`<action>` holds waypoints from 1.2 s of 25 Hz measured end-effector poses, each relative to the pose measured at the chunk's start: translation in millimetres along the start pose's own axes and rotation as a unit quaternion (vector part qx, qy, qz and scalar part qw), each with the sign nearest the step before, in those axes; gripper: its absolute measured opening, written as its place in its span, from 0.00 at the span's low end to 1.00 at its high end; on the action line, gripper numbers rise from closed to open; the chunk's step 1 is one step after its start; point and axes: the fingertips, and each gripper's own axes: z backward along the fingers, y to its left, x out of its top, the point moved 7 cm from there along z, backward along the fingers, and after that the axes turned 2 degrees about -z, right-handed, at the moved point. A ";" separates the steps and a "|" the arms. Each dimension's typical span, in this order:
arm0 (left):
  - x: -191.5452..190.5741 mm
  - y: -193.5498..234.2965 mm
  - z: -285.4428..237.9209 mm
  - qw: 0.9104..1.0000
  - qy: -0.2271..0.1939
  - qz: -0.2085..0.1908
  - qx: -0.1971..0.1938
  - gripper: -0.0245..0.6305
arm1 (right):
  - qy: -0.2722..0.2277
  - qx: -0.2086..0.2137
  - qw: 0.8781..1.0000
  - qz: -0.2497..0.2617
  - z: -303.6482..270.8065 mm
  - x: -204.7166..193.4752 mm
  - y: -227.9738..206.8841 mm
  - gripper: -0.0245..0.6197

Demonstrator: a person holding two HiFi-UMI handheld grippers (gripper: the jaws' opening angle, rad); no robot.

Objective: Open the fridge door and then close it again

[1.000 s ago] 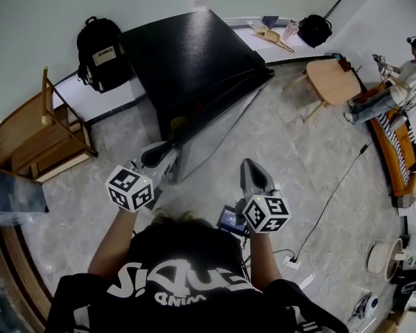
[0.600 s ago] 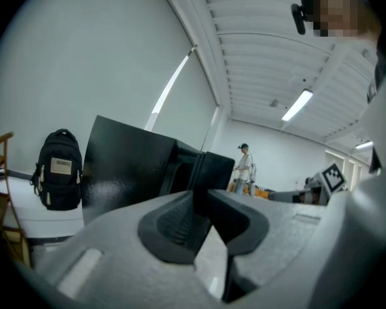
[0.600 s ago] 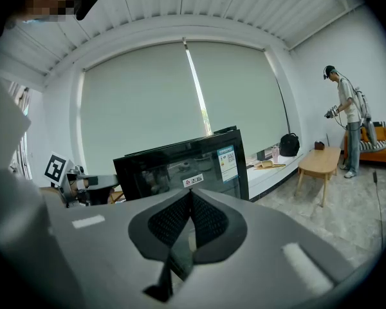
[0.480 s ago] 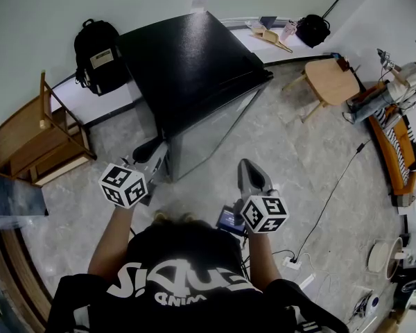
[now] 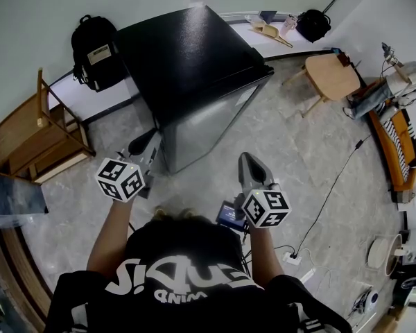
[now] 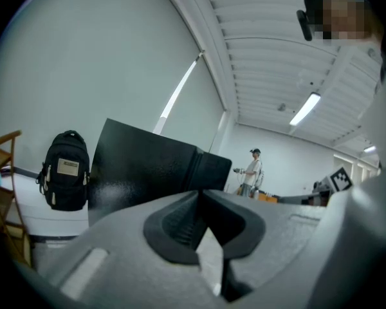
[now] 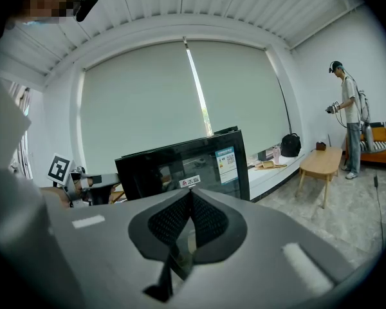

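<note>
The black fridge (image 5: 194,61) stands in the middle of the floor with its glass door (image 5: 204,127) flush against the body. My left gripper (image 5: 140,146) hangs just off the fridge's front left corner, touching nothing. Its jaws are closing, the pads almost together, and nothing lies between them (image 6: 199,201). The fridge's dark side (image 6: 148,166) fills the left gripper view ahead. My right gripper (image 5: 248,165) is held back from the door, shut and empty (image 7: 190,201). It points at the door (image 7: 199,166), which bears a blue sticker.
A black backpack (image 5: 93,50) leans on the wall left of the fridge, beside a wooden chair (image 5: 38,134). A small wooden table (image 5: 333,75), a person (image 5: 395,82) and an orange sofa (image 5: 402,151) are at the right. A cable (image 5: 333,193) crosses the floor.
The fridge door, ajar a second ago, has swung shut. My left gripper has come off the door's edge, drifted left and narrowed its jaws. The right gripper has stayed put.
</note>
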 end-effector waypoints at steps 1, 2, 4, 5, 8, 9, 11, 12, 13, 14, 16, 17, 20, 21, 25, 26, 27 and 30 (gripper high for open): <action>-0.1 -0.2 0.0 1.000 0.001 -0.001 -0.001 0.07 | 0.000 0.000 1.000 0.000 -0.4 0.3 -0.5 0.03; -0.1 -0.2 -0.1 1.000 0.001 -0.001 -0.001 0.07 | 0.001 0.001 1.000 0.001 -1.1 0.6 -0.8 0.03; 0.0 0.1 -1.0 1.000 0.000 0.002 0.000 0.07 | 0.001 0.002 1.000 0.002 -2.9 1.8 -1.5 0.03; -0.2 0.0 -1.4 1.000 -0.001 0.005 0.002 0.07 | 0.001 0.002 1.000 0.002 -3.3 2.0 -2.0 0.03; -0.5 -0.9 -1.7 1.000 -0.001 0.007 0.009 0.07 | 0.002 0.003 1.000 0.001 -2.7 1.7 -4.0 0.03; 0.0 -1.0 -1.1 1.000 -0.002 0.007 0.012 0.06 | 0.003 0.003 1.000 0.000 -2.1 1.5 -4.1 0.03; 1.1 -1.2 1.6 1.000 -0.004 0.009 0.017 0.05 | 0.006 0.003 1.000 -0.001 0.1 0.2 -3.4 0.03; 2.0 -1.1 2.8 1.000 -0.006 0.010 0.018 0.05 | 0.006 0.003 1.000 -0.001 0.8 -0.3 -3.2 0.03; 3.5 -1.1 3.3 1.000 -0.008 0.009 0.019 0.05 | 0.005 0.003 1.000 -0.002 0.6 -0.3 -3.3 0.03; 5.1 -1.2 3.7 1.000 -0.010 0.007 0.019 0.05 | 0.003 0.004 1.000 -0.003 -0.2 0.0 -3.3 0.03; 6.7 -2.9 5.6 1.000 -0.011 0.002 0.020 0.04 | 0.000 0.005 1.000 -0.005 -1.6 0.1 -1.7 0.03; 6.8 -4.1 7.5 1.000 -0.010 0.000 0.021 0.04 | 0.000 0.008 1.000 -0.005 -2.1 -0.1 0.0 0.03; 6.9 -5.9 14.8 0.999 -0.005 -0.006 0.031 0.04 | 0.003 0.018 1.000 -0.001 -5.9 0.5 6.0 0.03; 6.6 -5.7 17.6 0.999 -0.003 -0.009 0.035 0.04 | 0.003 0.022 1.000 0.001 -7.9 0.8 7.9 0.03; 3.7 -6.6 33.1 0.999 0.003 -0.018 0.046 0.04 | 0.008 0.035 0.999 0.011 -11.2 -0.1 12.7 0.03; 3.3 -7.5 37.9 0.999 0.005 -0.021 0.048 0.04 | 0.009 0.037 0.999 0.012 -11.0 -0.6 13.3 0.03; 3.2 -8.3 42.9 0.998 0.006 -0.024 0.050 0.04 | 0.010 0.039 0.999 0.013 -11.0 -0.9 14.0 0.03; 3.0 -8.8 58.0 0.998 0.012 -0.033 0.054 0.04 | 0.008 0.046 0.999 0.011 -13.2 -1.4 17.8 0.03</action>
